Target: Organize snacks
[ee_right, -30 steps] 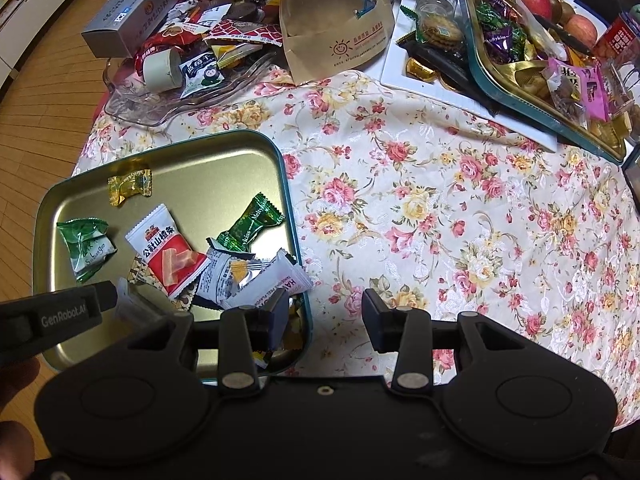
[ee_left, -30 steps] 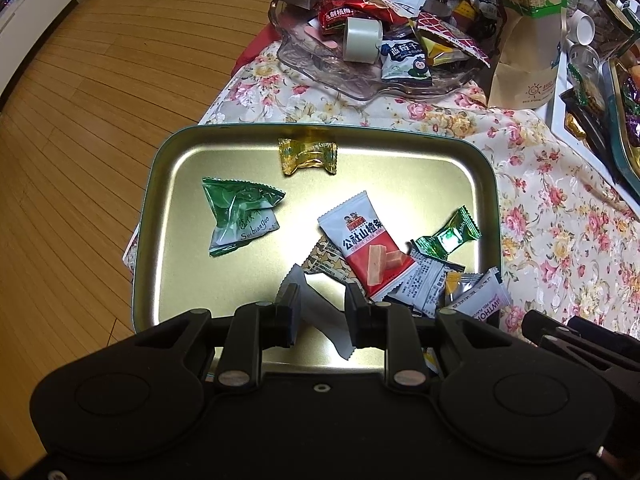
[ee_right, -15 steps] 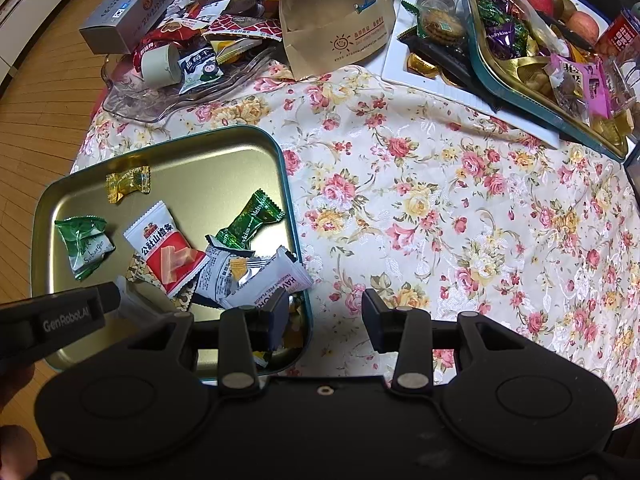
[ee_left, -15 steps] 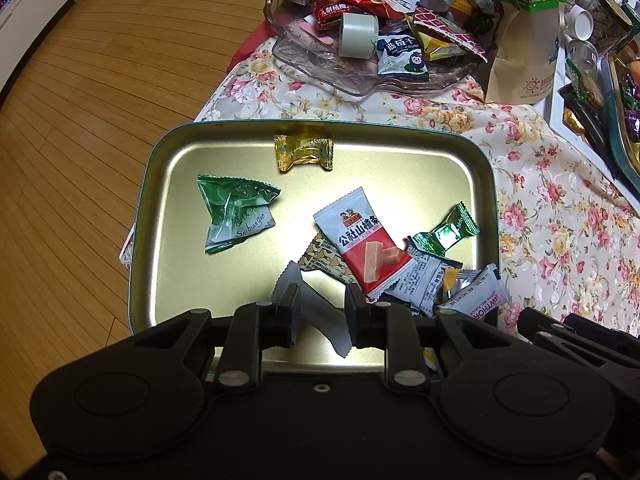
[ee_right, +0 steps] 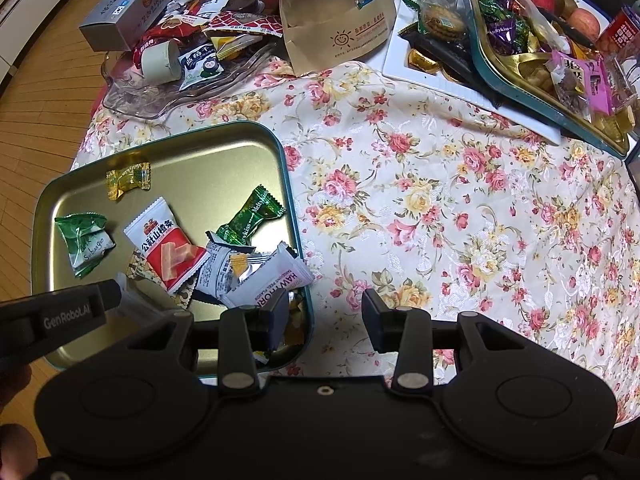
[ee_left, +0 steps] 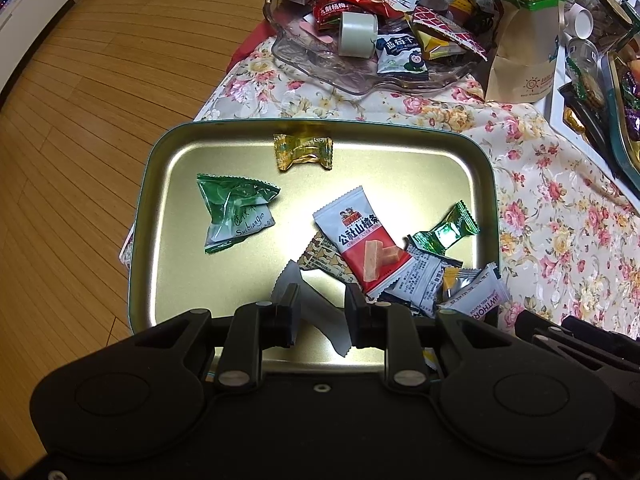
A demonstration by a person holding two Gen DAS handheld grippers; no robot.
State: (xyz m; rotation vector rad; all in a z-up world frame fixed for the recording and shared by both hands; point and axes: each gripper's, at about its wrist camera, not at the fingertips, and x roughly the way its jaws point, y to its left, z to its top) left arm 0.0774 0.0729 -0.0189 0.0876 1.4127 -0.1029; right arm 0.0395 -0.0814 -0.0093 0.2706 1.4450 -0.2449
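Nothing moved; left tool (ee_left: 322, 312) still pinches translucent grey wrapper (ee_left: 316, 308); right tool (ee_right: 325, 316) empty, half-open.

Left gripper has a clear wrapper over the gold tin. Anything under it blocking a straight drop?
Nothing visible does. The left gripper holds the clear wrapper over a bare patch of the gold tin. The nearest pieces, the patterned packet and red-and-white packet, lie just beyond, toward the pile on the tin's right side.

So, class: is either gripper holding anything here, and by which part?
The left gripper grips a translucent wrapped snack across its middle, above the gold tray. The right gripper holds nothing.
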